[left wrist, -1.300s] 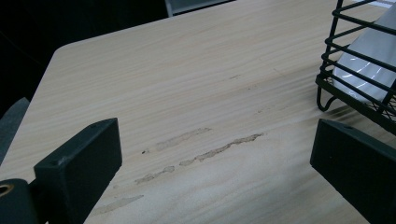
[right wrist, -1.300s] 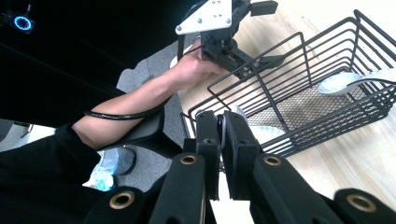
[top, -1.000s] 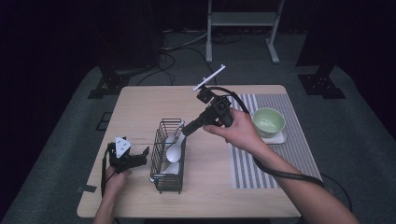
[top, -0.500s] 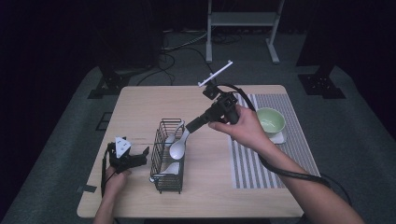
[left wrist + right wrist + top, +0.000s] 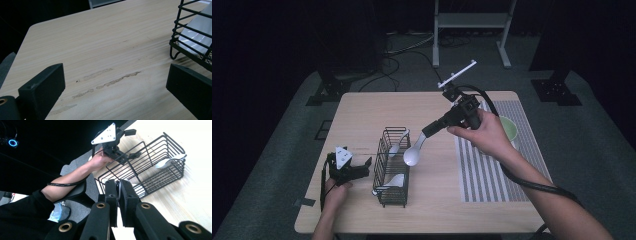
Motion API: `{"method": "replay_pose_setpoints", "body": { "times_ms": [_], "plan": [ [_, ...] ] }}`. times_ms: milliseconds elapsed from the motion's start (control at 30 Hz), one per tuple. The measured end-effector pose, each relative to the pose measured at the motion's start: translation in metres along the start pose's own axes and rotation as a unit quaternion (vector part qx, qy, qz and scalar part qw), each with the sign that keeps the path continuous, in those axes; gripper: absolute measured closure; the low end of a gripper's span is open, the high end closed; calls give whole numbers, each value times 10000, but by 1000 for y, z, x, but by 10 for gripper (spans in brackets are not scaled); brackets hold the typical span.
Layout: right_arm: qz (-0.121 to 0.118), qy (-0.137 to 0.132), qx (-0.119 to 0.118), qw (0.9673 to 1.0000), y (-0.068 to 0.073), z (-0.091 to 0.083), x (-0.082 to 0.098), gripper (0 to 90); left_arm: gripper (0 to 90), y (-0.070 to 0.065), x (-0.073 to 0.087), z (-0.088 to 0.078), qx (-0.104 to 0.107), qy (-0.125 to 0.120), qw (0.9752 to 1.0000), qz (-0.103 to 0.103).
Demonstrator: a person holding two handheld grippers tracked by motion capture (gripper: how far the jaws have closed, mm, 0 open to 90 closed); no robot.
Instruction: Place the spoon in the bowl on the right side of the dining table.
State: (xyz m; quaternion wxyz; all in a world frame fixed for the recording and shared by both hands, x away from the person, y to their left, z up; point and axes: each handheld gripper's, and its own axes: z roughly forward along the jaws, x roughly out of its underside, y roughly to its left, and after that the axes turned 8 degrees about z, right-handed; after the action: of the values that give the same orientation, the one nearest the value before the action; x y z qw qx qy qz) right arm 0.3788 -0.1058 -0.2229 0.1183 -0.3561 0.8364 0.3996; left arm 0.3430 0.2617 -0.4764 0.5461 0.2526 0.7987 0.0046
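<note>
Right tongs (image 5: pixel 428 134) clamp a white spoon (image 5: pixel 414 153) by its handle, bowl hanging in the air just right of the wire basket (image 5: pixel 392 200); open desk (image 5: pixel 362 115) all round it. Left tongs (image 5: pixel 362 167) gape empty beside the basket's left edge. The right gripper view shows a spoon (image 5: pixel 170 161) lying inside the basket.

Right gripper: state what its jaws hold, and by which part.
The right gripper is shut on the white ceramic soup spoon, clamping the end of its handle; the bowl hangs beside the black wire basket.

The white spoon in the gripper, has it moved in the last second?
Yes. The white spoon, held by the right gripper, has come up out of the wire basket, toward the striped mat.
</note>
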Motion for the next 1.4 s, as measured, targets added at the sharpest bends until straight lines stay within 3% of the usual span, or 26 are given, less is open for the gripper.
{"method": "replay_pose_setpoints", "body": {
  "times_ms": [833, 1400],
  "plan": [
    [375, -312, 286, 9984, -30, -45, 25, 853, 12, -1, 0, 0, -13, 20, 10000, 27],
    [614, -453, 429, 9962, -48, -62, 39, 853, 11, -1, 0, 0, -10, 26, 10000, 27]
  ]
}}
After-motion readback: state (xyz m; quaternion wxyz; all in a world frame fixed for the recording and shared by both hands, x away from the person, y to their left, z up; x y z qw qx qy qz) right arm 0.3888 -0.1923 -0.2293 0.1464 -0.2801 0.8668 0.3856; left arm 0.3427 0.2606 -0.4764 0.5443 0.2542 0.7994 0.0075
